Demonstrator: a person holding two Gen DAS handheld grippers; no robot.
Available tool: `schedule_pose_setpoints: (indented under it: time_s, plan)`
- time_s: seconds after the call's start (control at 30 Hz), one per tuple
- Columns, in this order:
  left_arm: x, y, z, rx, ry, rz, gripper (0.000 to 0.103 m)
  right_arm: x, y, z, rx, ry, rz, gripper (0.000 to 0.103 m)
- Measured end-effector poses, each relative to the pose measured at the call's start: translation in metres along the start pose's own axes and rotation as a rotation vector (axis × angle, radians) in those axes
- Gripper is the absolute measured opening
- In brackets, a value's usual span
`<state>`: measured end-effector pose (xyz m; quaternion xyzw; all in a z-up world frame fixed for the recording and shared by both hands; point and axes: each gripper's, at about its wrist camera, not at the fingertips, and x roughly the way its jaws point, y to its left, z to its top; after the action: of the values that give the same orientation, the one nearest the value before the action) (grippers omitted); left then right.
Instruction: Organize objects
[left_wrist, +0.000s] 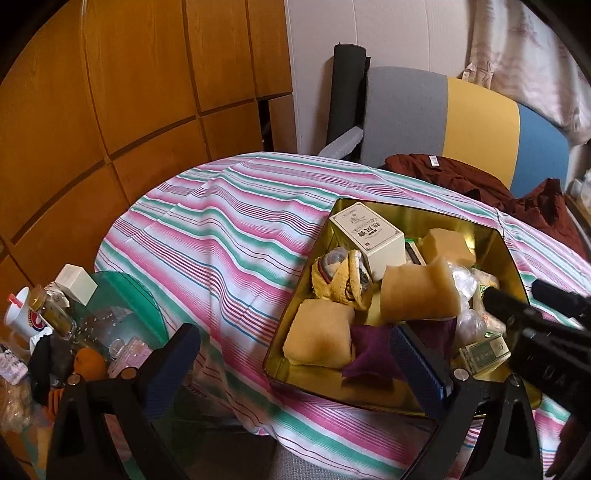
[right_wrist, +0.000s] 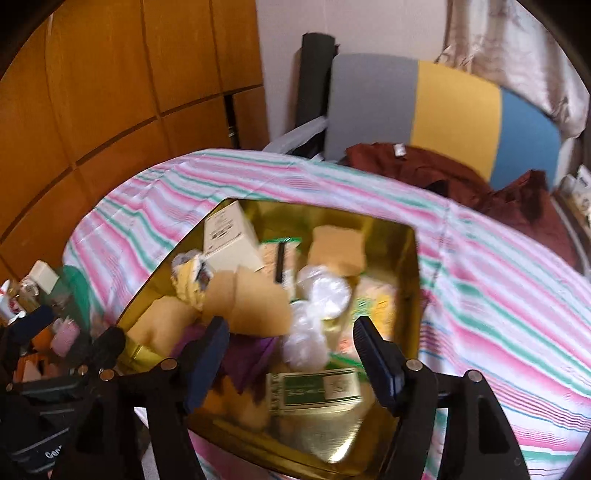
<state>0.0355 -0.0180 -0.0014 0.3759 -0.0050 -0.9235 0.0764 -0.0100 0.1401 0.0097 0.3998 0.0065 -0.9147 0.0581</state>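
Observation:
A gold tin (left_wrist: 509, 258) (right_wrist: 410, 258) sits on the striped tablecloth (left_wrist: 221, 229). It holds a cream box (left_wrist: 369, 232), yellow sponges (left_wrist: 317, 339), a purple cloth (left_wrist: 365, 350), a yellow towel bundle (left_wrist: 340, 273), clear plastic bags (right_wrist: 321, 291) and a green-and-white box (right_wrist: 314, 387). My left gripper (left_wrist: 295, 354) is open over the tin's near left corner, gripping nothing. My right gripper (right_wrist: 291, 347) hangs open above the tin's near part, over the green-and-white box, apart from the contents. In the left wrist view my right gripper (left_wrist: 517, 314) reaches in from the right.
A low glass-topped side table (left_wrist: 122, 295) at the left carries a cup, a jar, a white box (left_wrist: 75, 284) and an orange (left_wrist: 88, 363). A maroon garment (left_wrist: 454, 177) lies at the table's far edge before a grey, yellow and blue chair back (left_wrist: 461, 118). Wooden cabinets stand behind.

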Motion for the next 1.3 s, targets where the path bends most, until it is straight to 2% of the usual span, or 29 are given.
schedule_pose_setpoints:
  time_s: [0.27, 0.47, 0.73, 1.3]
  plan:
    - [-0.005, 0.008, 0.003, -0.023, -0.014, 0.042, 0.103, -0.001, -0.004, 0.006, 0.028, 0.02, -0.186, 0.071]
    - [-0.004, 0.009, 0.005, -0.013, -0.005, 0.057, 0.103, -0.011, -0.002, 0.003, 0.056, 0.008, -0.153, 0.071]
    - [0.001, 0.016, 0.005, -0.032, 0.037, 0.053, 0.103, -0.011, 0.005, 0.003, 0.054, 0.009, -0.216, 0.071]
    - [0.008, 0.021, 0.006, -0.055, 0.065, 0.045, 0.103, -0.008, -0.001, -0.003, 0.093, 0.018, -0.189, 0.071]
